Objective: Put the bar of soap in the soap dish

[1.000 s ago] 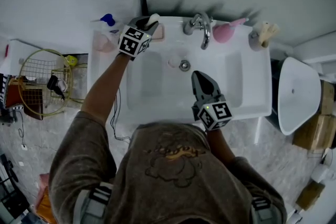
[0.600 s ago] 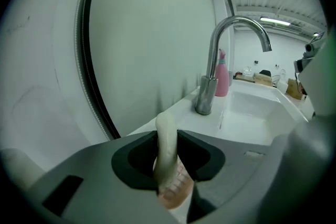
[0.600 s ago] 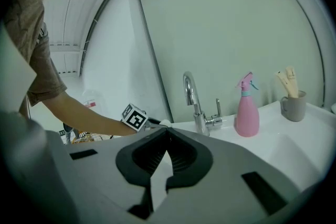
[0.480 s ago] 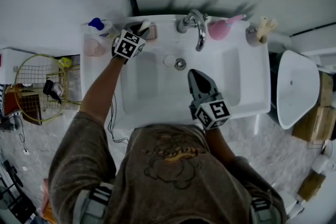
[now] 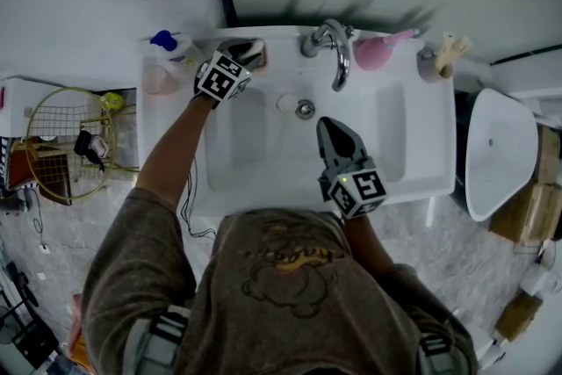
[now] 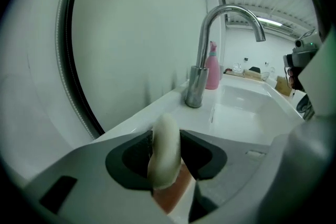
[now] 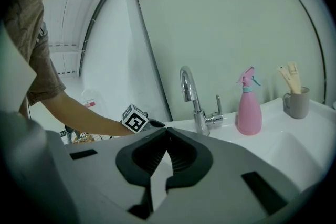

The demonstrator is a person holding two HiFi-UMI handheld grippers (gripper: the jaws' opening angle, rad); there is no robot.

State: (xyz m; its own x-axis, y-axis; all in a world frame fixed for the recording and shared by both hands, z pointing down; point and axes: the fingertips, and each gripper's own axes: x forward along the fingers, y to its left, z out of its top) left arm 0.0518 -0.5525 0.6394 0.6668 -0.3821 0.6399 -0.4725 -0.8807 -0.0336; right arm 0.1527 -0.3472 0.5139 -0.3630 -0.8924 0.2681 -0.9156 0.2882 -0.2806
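A white bar of soap [image 6: 165,150] stands on edge between the pads of my left gripper [image 6: 166,140]. Its lower end rests in the pinkish soap dish [image 6: 173,196]. The left jaws have just been opening; the bar leans between them and a thin dark gap shows on its left side. In the head view the left gripper [image 5: 242,49] sits low over the soap dish [image 5: 262,58] at the sink's back left rim. My right gripper [image 5: 327,129] hovers over the basin near the front, shut and empty; in its own view the right gripper [image 7: 167,131] has its pad tips meeting.
A chrome faucet [image 5: 333,50] stands at the back centre, with the drain [image 5: 305,109] below it. A pink spray bottle [image 5: 374,52] and a grey cup of brushes [image 5: 434,63] stand to the right. A blue-capped bottle [image 5: 168,44] stands left of the dish. A wire basket [image 5: 70,140] is on the floor.
My left gripper has sunk toward the soap dish with the soap. The soap's white end no longer shows past the gripper in the head view. The right gripper has hardly moved.
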